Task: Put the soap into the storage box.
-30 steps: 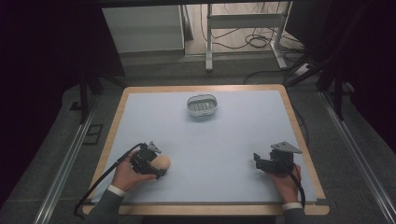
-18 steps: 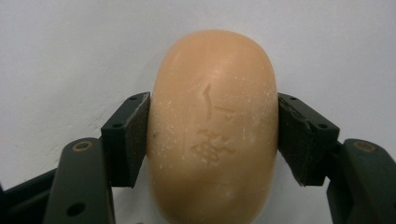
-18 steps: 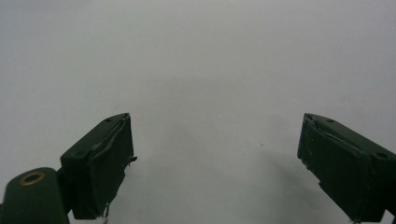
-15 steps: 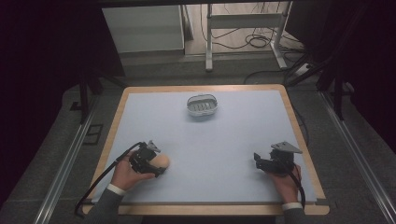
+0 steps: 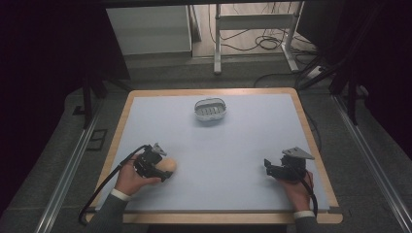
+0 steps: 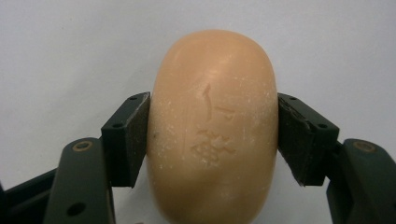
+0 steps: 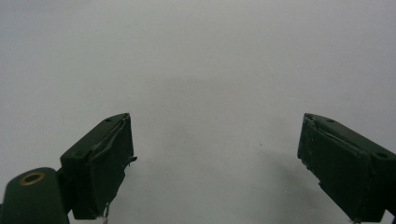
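The left gripper (image 6: 212,140) has its jaws pressed against the two long sides of a peach-coloured bar of soap (image 6: 212,126), stamped face up, so the grip looks meant for carrying it. Probably it is bound for the small slotted soap dish (image 5: 211,110), which sits well ahead of both grippers near the far edge of the table (image 5: 233,145). The right gripper (image 7: 215,163) rests low off to the side with its jaws spread wide, nothing between them but bare tabletop, seemingly kept out of the way
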The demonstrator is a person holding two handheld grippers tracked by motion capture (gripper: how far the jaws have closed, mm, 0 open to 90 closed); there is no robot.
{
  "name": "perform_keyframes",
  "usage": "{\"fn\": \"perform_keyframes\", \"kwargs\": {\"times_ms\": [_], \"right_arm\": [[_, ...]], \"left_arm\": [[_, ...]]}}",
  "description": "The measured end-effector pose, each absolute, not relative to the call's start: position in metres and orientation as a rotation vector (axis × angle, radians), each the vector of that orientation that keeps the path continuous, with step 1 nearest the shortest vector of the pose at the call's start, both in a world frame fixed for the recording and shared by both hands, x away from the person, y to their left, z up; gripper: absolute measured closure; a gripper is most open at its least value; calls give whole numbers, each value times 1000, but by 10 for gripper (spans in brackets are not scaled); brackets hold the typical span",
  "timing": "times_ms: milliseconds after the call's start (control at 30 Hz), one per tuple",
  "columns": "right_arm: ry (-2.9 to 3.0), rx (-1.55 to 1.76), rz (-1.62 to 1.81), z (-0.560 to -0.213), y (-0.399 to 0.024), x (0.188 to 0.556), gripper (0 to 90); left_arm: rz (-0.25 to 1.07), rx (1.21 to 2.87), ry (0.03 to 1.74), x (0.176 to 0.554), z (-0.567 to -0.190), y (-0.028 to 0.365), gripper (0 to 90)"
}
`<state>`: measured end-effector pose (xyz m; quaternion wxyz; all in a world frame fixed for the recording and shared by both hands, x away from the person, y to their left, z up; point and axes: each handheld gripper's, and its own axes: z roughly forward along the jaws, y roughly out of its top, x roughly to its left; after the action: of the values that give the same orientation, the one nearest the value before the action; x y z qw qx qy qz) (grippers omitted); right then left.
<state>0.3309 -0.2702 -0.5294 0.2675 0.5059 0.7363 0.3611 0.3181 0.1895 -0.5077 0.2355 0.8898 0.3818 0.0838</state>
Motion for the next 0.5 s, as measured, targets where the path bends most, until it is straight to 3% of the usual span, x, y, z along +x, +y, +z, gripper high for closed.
{"fn": "perform_keyframes", "kwargs": {"times_ms": [500], "right_arm": [[1985,1367,971,-529,-270,331,107]], "left_arm": [[242,2438,1033,324,-500,184,323]]}}
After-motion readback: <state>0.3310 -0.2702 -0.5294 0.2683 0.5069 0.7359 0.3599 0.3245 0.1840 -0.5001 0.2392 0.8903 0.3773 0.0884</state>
